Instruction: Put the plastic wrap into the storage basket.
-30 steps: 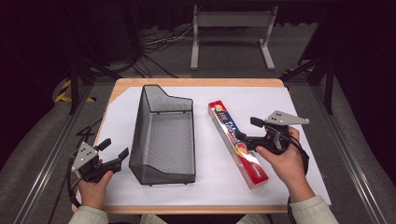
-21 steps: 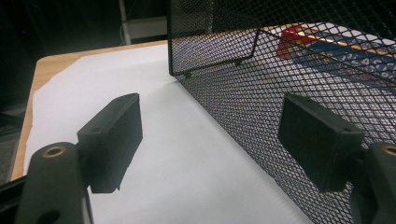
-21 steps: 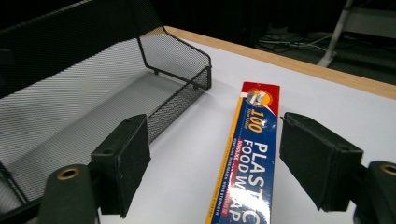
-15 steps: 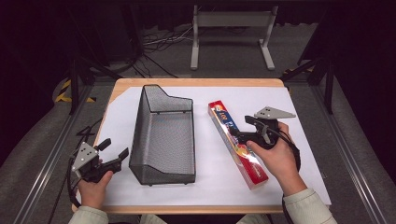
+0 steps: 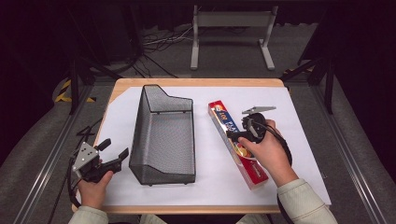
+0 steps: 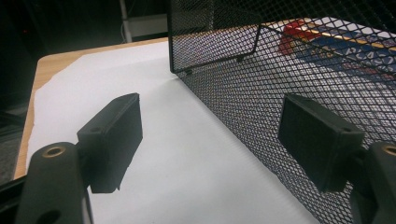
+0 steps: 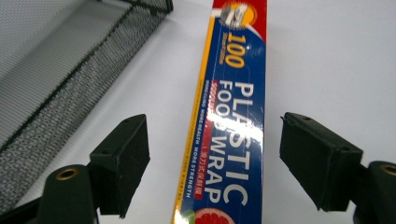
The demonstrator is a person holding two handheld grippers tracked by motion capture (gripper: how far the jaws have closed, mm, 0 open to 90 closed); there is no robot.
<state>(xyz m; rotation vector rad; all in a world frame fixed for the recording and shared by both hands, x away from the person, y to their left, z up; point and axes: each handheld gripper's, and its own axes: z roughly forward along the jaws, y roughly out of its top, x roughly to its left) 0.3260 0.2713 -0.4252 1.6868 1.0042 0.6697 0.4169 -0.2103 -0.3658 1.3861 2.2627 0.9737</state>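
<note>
Right gripper [image 5: 236, 134] sits right of centre in the high view, jaws spread wide above the plastic wrap box [image 5: 236, 143], a hand [image 5: 267, 154] wrapped round its handle and the grey plate on top. That box lies flat on the white sheet [image 5: 299, 140], running from just above mid-frame down toward the lower right, red at both ends. Centre frame, a black mesh basket [image 5: 162, 135] stands on the sheet, well apart from the box. Down in the lower left, the left gripper [image 5: 114, 151] hangs at the sheet's edge, jaws parted, nothing between them, pointing at the basket's near corner. The wooden table [image 5: 196, 82] shows as a strip along the top of the sheet.

Over to the left gripper view: both black pads [image 6: 116, 135] stand far apart, bare white sheet [image 6: 187, 154] between them. The mesh basket [image 6: 261, 93] takes the right half of the frame, its wall just behind the right-hand pad; I cannot tell whether they touch. Through the mesh, upper right, the box [image 6: 336, 42] shows red and blue.

Now the right gripper view: jaws open, one pad [image 7: 123, 161] lower left, the other lower right, the plastic wrap box [image 7: 231, 116] running up the middle between them without contact. "PLASTIC FOOD WRAP" reads along its blue face. The basket [image 7: 56, 84] fills the upper left.
</note>
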